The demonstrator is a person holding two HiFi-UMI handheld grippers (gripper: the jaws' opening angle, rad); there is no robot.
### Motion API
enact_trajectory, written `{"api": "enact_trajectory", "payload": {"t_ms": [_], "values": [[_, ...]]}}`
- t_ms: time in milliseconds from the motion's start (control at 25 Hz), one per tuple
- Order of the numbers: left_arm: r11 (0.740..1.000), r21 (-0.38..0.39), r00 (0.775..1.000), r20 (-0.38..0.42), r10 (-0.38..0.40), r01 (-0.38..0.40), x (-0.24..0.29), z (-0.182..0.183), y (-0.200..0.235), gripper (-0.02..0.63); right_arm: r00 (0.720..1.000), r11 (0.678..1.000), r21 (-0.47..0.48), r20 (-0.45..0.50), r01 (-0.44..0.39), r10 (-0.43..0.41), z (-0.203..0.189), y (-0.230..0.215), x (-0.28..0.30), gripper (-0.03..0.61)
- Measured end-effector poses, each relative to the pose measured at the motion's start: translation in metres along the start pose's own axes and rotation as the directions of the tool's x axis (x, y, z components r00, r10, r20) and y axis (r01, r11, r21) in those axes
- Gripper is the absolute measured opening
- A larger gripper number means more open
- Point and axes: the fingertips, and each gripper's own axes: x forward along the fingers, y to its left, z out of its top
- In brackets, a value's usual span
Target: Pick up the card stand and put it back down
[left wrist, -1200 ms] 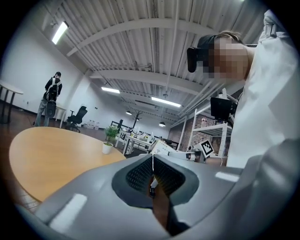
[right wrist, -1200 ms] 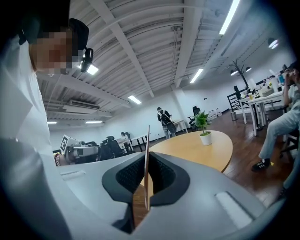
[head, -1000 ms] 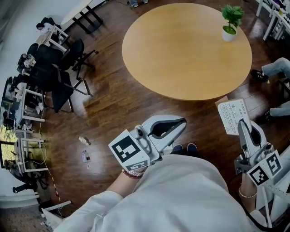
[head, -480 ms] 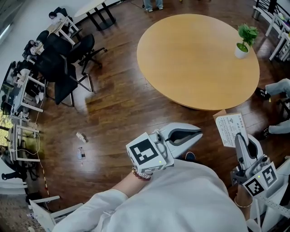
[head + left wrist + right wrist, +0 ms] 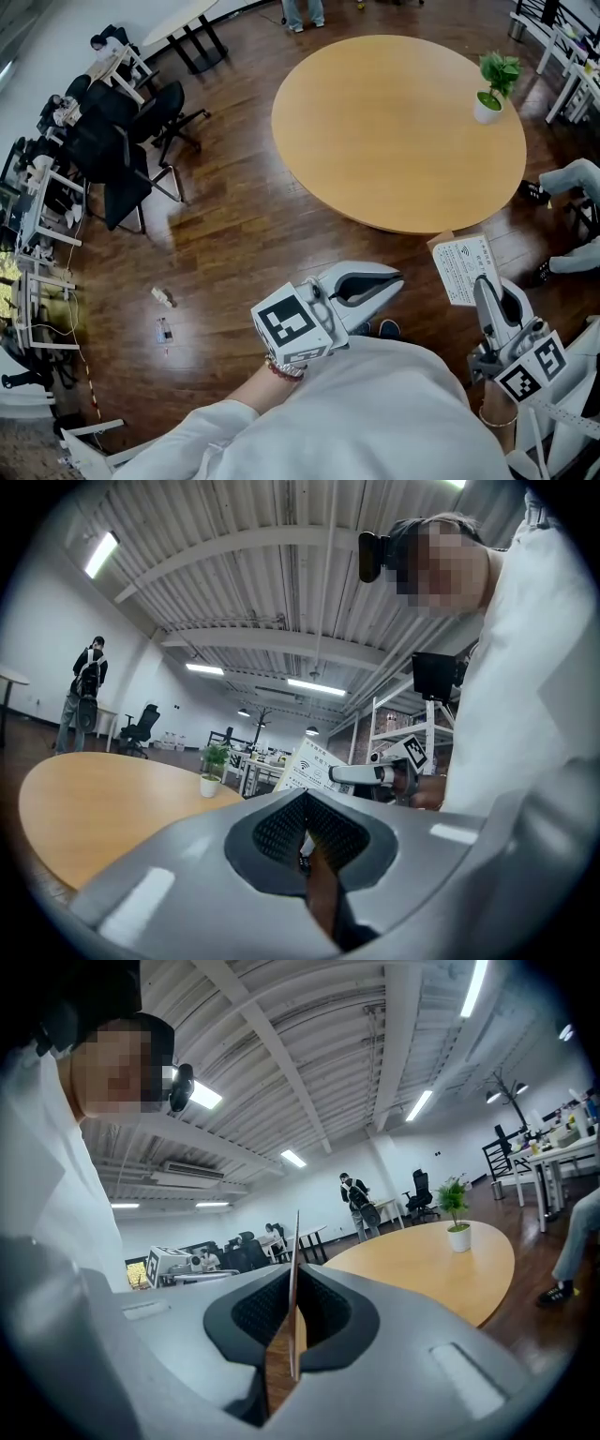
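Note:
The card stand [image 5: 462,268] is a white printed card on a small wooden base. My right gripper [image 5: 482,281] is shut on it and holds it in the air just off the near edge of the round wooden table [image 5: 394,122]. From the right gripper view the card stand [image 5: 294,1269] stands edge-on between the pressed pads. My left gripper [image 5: 399,277] hovers at mid-frame over the floor, shut with nothing in it. The left gripper view shows the card stand [image 5: 314,766] ahead, with the table [image 5: 94,799] behind it.
A small potted plant [image 5: 489,89] stands on the table's far right. Black office chairs [image 5: 122,159] and desks crowd the left side. Small litter [image 5: 162,297] lies on the wood floor. A seated person's leg [image 5: 567,178] is at the right edge.
The head view has shifted, so the table sits a little differently in frame. The card stand stays gripped in the right gripper, and both grippers keep their places relative to the table.

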Motion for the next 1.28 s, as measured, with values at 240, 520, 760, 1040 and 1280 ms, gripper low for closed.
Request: {"api": "enact_trajectory", "payload": {"t_ms": [240,520,760,1040,1280], "values": [[1.0,-0.005,1.0,-0.008,-0.016,0.016,0.005,0.001,-0.003,0.0,1.0,1.0,0.0,-0.014,-0.013,0.013,0.002,0.0,0.005,0.018],[1.0,-0.02,1.0,-0.018,-0.008,0.007,0.006,-0.005,-0.009,0.0,1.0,1.0,-0.001,-0.017,-0.023,0.023,0.0,0.0,0.002,0.018],[0.999,-0.045,1.0,-0.017,-0.001,0.0,0.004,-0.008,-0.005,0.0,1.0,1.0,0.005,-0.004,-0.003,0.003,-0.003,-0.002,-0.001,0.018],[0.998,-0.066,1.0,-0.011,0.0,-0.001,-0.01,0.0,0.01,0.0,0.999,0.998,0.036,-0.008,0.052,-0.051,0.001,-0.008,0.016,0.018],[0.993,-0.102,0.998,-0.005,0.066,-0.066,-0.033,-0.013,0.049,0.0,0.991,0.984,0.119,-0.028,0.13,-0.128,-0.004,-0.026,0.037,0.018]]}}
